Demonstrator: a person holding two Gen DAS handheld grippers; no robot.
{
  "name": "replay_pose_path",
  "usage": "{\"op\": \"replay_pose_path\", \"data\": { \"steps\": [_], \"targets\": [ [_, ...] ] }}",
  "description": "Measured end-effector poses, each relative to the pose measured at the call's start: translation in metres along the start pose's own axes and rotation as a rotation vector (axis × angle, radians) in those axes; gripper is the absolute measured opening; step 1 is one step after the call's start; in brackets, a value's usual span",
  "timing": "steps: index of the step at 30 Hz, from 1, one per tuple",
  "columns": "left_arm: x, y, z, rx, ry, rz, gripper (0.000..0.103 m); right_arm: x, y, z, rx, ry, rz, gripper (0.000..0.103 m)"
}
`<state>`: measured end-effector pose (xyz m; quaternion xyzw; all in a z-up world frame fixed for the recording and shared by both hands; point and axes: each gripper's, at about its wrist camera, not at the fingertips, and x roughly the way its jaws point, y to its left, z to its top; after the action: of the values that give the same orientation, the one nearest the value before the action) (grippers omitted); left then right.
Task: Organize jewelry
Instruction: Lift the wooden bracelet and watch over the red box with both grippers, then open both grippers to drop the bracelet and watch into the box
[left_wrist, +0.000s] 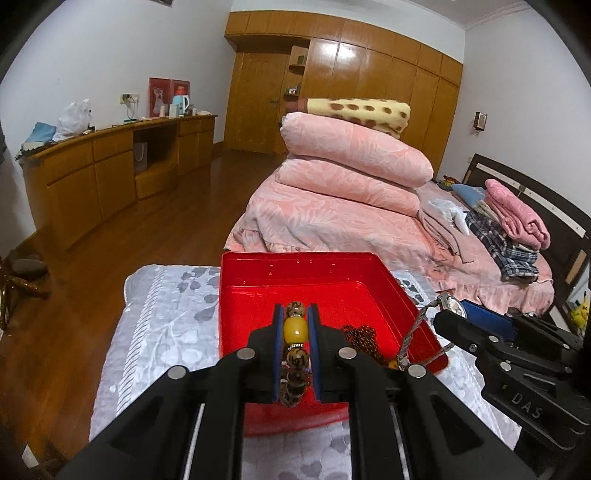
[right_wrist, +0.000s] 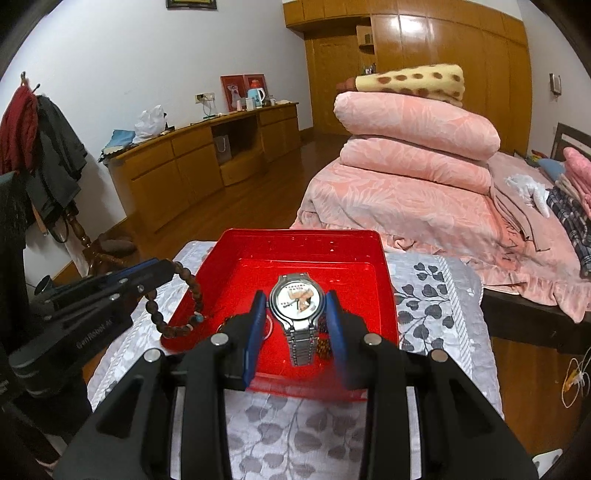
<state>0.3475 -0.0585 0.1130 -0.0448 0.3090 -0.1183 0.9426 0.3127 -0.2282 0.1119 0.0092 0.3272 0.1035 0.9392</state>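
From your left wrist camera, your left gripper (left_wrist: 295, 325) is clamped on a beaded bracelet (left_wrist: 294, 332), its blue pads pressing a large amber bead from both sides, with darker patterned beads above and below it. You hold it over the red tray (left_wrist: 258, 291), which sits on a grey leaf-print cloth (left_wrist: 162, 317). A dark beaded string (left_wrist: 364, 339) lies on the tray floor toward its right side. At the right edge, your right gripper (left_wrist: 452, 314) grips a wristwatch (left_wrist: 452, 304), whose metal band hangs down over the tray's right rim.

From your right wrist camera, your right gripper (right_wrist: 297, 314) is closed on the wristwatch (right_wrist: 296, 301), pads against both sides of the case, dial facing up and the link band trailing toward the camera, above the red tray (right_wrist: 295, 247). On the left, your left gripper (right_wrist: 155, 271) holds the beaded bracelet (right_wrist: 184, 306), the loop drooping over the tray's left rim. A pink bed (right_wrist: 406, 199) stands beyond the tray.
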Motion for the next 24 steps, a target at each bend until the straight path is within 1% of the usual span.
{"op": "replay_pose_path", "data": {
  "steps": [9,10,11,12,13,16,18,20,21,22,24],
  "targets": [
    [0.049,0.006,0.004,-0.022,0.041,0.004,0.013,0.054,-0.016,0.003,0.041,0.062,-0.004,0.031],
    [0.055,0.006,0.003,-0.018,0.057,0.003,0.014,0.059,-0.016,0.002,0.041,0.072,-0.005,0.033],
    [0.061,0.006,0.001,-0.015,0.078,-0.002,0.024,0.065,-0.016,0.001,0.04,0.088,-0.011,0.033],
    [0.063,0.006,0.0,-0.016,0.085,0.0,0.032,0.066,-0.017,0.0,0.043,0.087,-0.016,0.038],
    [0.063,0.007,-0.002,-0.019,0.081,0.009,0.042,0.067,-0.018,-0.002,0.049,0.08,-0.027,0.045],
    [0.061,0.01,-0.004,-0.027,0.076,0.028,0.05,0.062,-0.019,-0.005,0.051,0.067,-0.041,0.046],
    [0.057,0.012,-0.004,-0.036,0.069,0.035,0.052,0.056,-0.021,-0.006,0.056,0.055,-0.05,0.047],
    [0.051,0.013,-0.004,-0.035,0.056,0.049,0.057,0.051,-0.024,-0.007,0.058,0.045,-0.055,0.048],
    [0.048,0.013,-0.003,-0.035,0.051,0.054,0.063,0.048,-0.025,-0.008,0.06,0.041,-0.058,0.05],
    [0.044,0.013,-0.004,-0.034,0.043,0.06,0.065,0.044,-0.026,-0.01,0.064,0.035,-0.063,0.053],
    [0.037,0.014,-0.006,-0.031,0.035,0.062,0.069,0.037,-0.027,-0.012,0.065,0.024,-0.071,0.055]
  ]
}}
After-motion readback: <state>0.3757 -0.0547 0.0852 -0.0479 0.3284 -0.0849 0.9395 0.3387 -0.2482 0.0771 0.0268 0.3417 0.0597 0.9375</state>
